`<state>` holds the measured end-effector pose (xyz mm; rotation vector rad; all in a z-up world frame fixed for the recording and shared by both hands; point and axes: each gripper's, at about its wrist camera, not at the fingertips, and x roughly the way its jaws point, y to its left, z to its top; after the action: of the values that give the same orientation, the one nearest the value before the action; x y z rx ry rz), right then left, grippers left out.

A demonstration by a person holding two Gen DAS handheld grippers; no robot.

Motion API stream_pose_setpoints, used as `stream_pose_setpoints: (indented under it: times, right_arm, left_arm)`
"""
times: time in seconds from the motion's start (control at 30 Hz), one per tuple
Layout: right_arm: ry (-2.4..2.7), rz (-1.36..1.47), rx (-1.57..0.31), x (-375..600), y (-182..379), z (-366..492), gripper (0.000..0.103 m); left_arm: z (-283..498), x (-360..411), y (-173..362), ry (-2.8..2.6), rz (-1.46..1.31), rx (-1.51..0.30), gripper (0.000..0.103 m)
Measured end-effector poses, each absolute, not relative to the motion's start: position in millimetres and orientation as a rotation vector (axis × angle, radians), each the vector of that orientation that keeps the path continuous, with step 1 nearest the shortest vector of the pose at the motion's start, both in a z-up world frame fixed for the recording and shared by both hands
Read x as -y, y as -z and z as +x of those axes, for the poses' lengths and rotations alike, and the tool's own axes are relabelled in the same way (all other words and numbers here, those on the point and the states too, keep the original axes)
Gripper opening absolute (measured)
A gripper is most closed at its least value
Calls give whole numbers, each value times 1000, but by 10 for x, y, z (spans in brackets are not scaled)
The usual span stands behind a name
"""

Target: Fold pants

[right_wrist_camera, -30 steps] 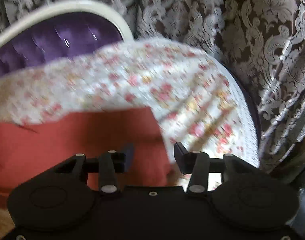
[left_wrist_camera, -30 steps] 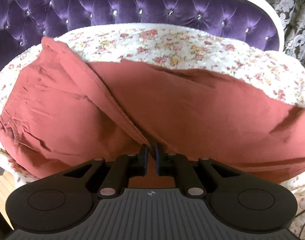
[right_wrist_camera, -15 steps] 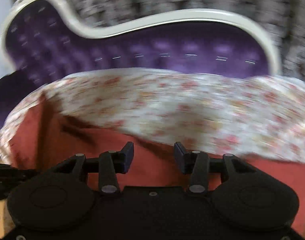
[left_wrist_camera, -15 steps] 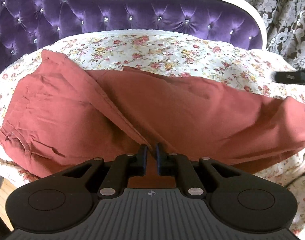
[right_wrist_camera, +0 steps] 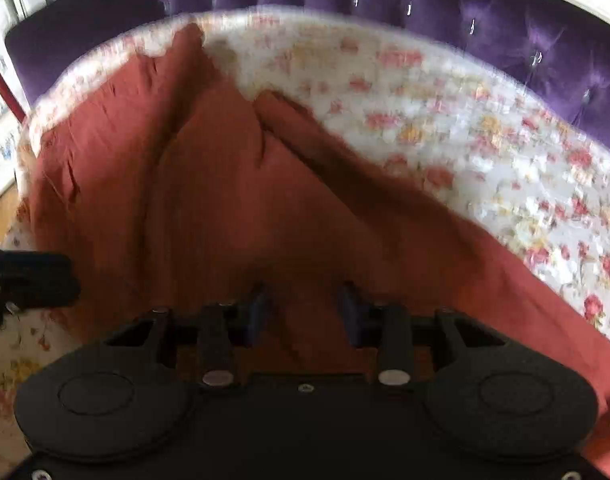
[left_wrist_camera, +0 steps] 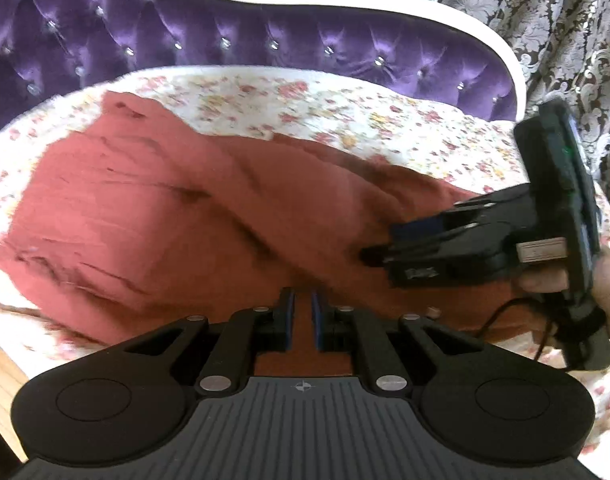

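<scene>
Rust-red pants [left_wrist_camera: 165, 216] lie spread on a floral sheet [left_wrist_camera: 305, 100], with one leg laid over the other; they also show in the right wrist view [right_wrist_camera: 233, 200]. My left gripper [left_wrist_camera: 301, 312] is over the near edge of the pants, its jaws nearly closed with a narrow gap, and I cannot see cloth between them. My right gripper [right_wrist_camera: 303, 308] is open just above the leg cloth. It also shows from the side in the left wrist view [left_wrist_camera: 389, 246], over the right part of the pants. The left gripper shows at the left edge of the right wrist view [right_wrist_camera: 29, 276].
A purple tufted headboard [left_wrist_camera: 265, 44] with a white rim runs behind the bed. Patterned curtains [left_wrist_camera: 545, 20] hang at the right. Wooden floor [left_wrist_camera: 1, 380] shows at the lower left below the bed edge. A cable [left_wrist_camera: 505, 312] trails from the right gripper.
My right gripper has swung left from the bed's right end and now sits over the pants leg. The left gripper has stayed at the near edge, jaws unchanged.
</scene>
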<state>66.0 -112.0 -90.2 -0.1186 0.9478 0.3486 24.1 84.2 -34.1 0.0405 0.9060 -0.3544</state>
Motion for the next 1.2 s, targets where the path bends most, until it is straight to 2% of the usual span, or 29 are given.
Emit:
stream_pose_setpoints:
  times: [0.07,0.2,0.33,0.47,0.67,0.77,1.1,1.2]
  right_arm:
    - [-360,-97,-952,1159,834,634,47]
    - [-381,-79,-836,1133,468,562,47]
    - [-458,-18,-733,988,146,740,52]
    - [-536,20,-689,692,34,1053,53]
    - [-580,40,-708,173,154,1619,60]
    - [-578,-8,-741,-75,262,1879,61]
    - [-550,-48,-821,-401,603,2211,60]
    - [-558,-65,-815,-432,598,2196,56]
  left_arm:
    - [254,-981,319,322,43,-905,11]
    - [502,-1338,291,218,40,-909,11]
    - [949,-1684,242,111,38,-882,11]
    - [1515,-1996,295,39,-7,-915,11]
    - [2061,-2280,586,-6,-44,-1014,8]
    - [2164,-2428,741,-34,-77,-1037,6]
    - [2205,-2431,706,-31,-52,-1040,6]
    - [2223,-2411,714,-41,-36,-1037,6]
